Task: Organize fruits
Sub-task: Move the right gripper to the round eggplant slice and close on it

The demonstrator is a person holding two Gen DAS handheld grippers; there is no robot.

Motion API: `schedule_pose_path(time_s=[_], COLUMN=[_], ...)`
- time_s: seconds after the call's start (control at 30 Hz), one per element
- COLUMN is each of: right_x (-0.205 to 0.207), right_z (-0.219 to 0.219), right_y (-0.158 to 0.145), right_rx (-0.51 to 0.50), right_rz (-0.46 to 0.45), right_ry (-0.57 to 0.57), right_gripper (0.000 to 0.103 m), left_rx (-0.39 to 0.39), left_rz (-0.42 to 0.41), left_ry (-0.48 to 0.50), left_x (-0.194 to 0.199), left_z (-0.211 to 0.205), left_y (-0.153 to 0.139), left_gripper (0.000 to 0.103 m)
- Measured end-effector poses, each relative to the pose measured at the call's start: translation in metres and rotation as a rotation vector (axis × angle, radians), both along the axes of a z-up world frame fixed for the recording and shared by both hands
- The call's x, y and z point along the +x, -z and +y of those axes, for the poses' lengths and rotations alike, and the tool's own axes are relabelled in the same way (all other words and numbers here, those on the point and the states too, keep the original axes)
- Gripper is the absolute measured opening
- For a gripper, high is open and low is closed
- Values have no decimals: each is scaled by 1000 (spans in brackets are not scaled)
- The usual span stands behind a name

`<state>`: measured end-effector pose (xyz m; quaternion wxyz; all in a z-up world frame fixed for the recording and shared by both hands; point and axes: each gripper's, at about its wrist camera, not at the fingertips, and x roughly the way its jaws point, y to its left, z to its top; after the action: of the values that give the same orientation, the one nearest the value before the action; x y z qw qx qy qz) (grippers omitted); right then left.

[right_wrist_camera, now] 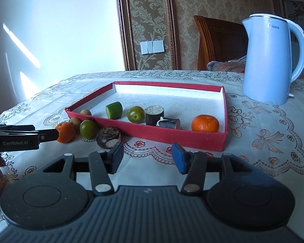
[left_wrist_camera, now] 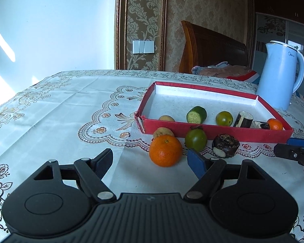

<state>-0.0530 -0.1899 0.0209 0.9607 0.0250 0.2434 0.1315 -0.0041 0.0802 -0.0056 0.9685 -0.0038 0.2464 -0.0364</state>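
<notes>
Fruits [left_wrist_camera: 165,150], red tray [right_wrist_camera: 172,136], embroidered tablecloth [left_wrist_camera: 56,109]

Damask wallpaper [left_wrist_camera: 202,20], wall switches [left_wrist_camera: 143,47], wooden headboard [left_wrist_camera: 212,48], sunlit white wall [left_wrist_camera: 50,20]

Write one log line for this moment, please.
left tongs: open, at orange | right tongs: open, empty | red tray: partly filled

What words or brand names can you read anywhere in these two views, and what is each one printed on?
"Midea": on the upper side of the blue kettle, clear in the right wrist view, blurred in the left wrist view.
"GenRobot.AI": on the side of the left tool, seen from the right wrist view.
Red lettering on the bedding behind the table: too small to read.
</notes>
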Motion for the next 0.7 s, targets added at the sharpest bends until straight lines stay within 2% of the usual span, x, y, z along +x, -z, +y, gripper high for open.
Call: schedule_pose_path(time_s=[0.7], right_x=[33], right_z=[47], right_y=[4], right_rx=[-68], right_rz=[77], right_ry=[-97], right_gripper=[50], left_rx=[-19], left_rz=[97], left_ry=[-20], left_x=[37], left_z=[-7], left_y=[3], left_gripper=[80])
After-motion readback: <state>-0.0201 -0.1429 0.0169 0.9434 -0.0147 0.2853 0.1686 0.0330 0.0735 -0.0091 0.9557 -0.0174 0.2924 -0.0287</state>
